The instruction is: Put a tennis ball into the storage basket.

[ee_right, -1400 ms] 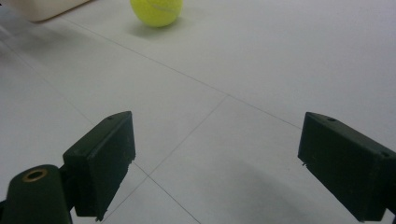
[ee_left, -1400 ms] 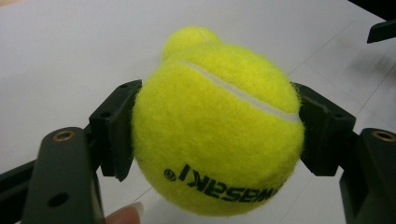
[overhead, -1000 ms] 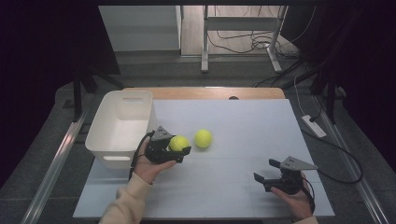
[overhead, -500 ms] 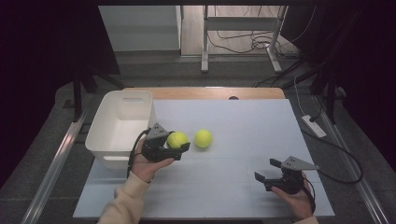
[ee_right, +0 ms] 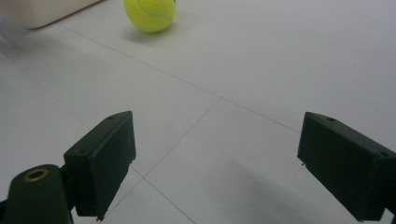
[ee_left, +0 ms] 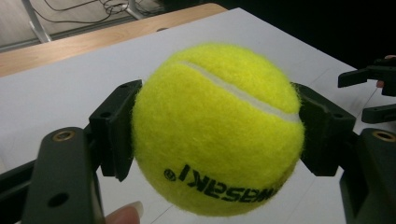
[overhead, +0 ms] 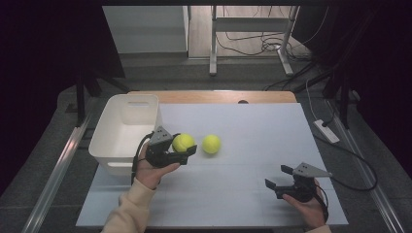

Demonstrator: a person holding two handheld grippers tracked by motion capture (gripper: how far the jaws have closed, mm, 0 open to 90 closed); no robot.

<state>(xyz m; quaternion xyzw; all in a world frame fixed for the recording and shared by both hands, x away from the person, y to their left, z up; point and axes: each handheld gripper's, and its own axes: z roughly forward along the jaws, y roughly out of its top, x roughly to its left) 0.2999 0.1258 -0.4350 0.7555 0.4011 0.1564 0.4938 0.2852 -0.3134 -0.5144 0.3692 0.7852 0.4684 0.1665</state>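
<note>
A yellow tennis ball (overhead: 182,142) (ee_left: 217,128) is clamped between the jaws of my left gripper (overhead: 184,147) (ee_left: 217,130), lifted off the table beside the white bin (overhead: 125,127). The pads press on both sides of the ball. A second tennis ball (overhead: 211,144) (ee_right: 150,14) lies on the white table top just right of the held one. My right gripper (overhead: 281,176) (ee_right: 215,158) rests low at the front right of the table, its jaws wide apart with nothing between them.
The white bin stands at the table's left, open on top, with nothing visible inside it. A wooden strip (overhead: 214,96) borders the far edge. A power strip and cables (overhead: 326,131) lie on the floor to the right. Metal rails flank the table.
My left gripper has carried its ball up and a little toward the bin's near corner. The other ball and the right gripper have stayed put.
</note>
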